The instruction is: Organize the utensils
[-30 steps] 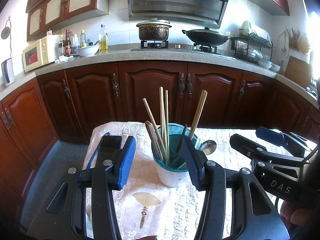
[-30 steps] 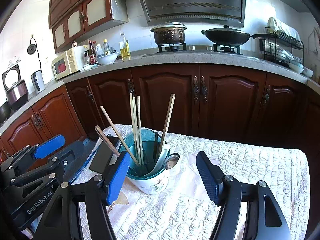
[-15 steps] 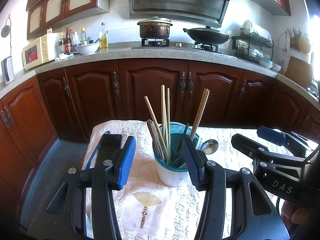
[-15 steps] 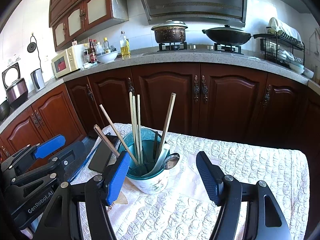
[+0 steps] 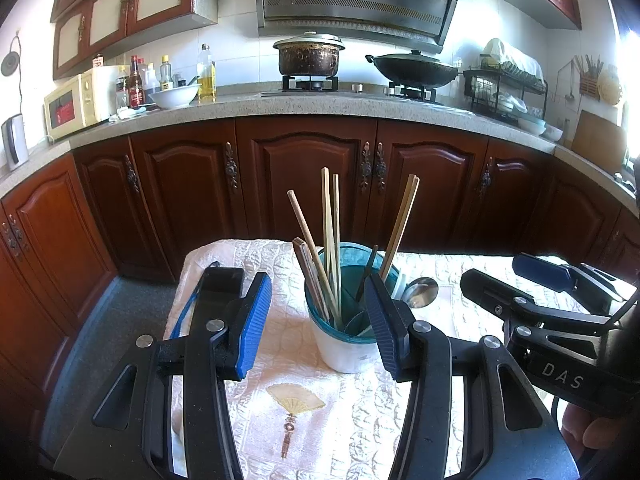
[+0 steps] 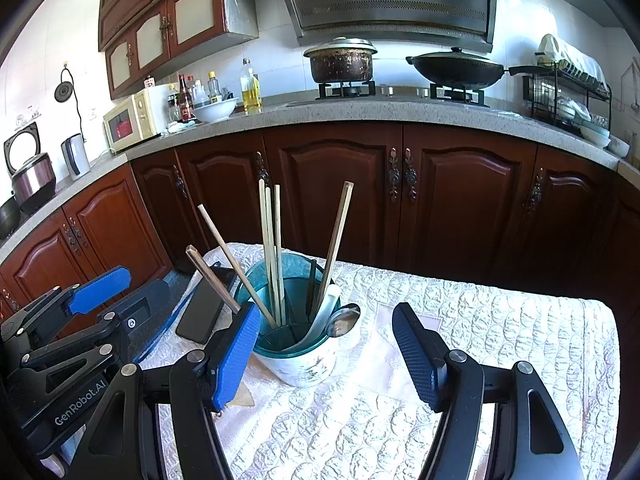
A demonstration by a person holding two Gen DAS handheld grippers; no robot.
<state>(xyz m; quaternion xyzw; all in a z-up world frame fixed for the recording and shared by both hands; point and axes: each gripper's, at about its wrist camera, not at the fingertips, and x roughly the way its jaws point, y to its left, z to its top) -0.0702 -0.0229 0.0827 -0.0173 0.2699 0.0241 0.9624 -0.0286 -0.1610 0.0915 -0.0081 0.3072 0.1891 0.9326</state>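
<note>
On the left side of the table lies a dark phone [image 6: 206, 308] with a blue cord, flat on the white quilted cloth [image 6: 500, 328]. Just beside it, the left gripper [image 5: 318, 322] hangs low over the cloth with its blue pads spread wide, and it holds nothing. In its own view the utensil cup [image 5: 344, 344] sits between the two pads, a little toward the right one, but the pads do not seem to touch it.

The cup, white with a teal inner holder, stands upright near the middle of the table. Several chopsticks [image 6: 272, 256] lean in it at different angles, and a metal spoon [image 6: 344, 322] and a white spoon handle rest against its rim on the right side.

To the right, the right gripper [image 6: 326, 354] is also spread and empty, with its left pad just beside the cup and its right pad well apart from it, over bare cloth.

No loose utensil shows on the table, so the gathering step appears to be done or nearly done. The next move probably calls for closing one gripper gently on the cup to steady it, or for straightening the leaning chopsticks; this needs a soft, slow approach, because the tall sticks could tip the cup.
</note>
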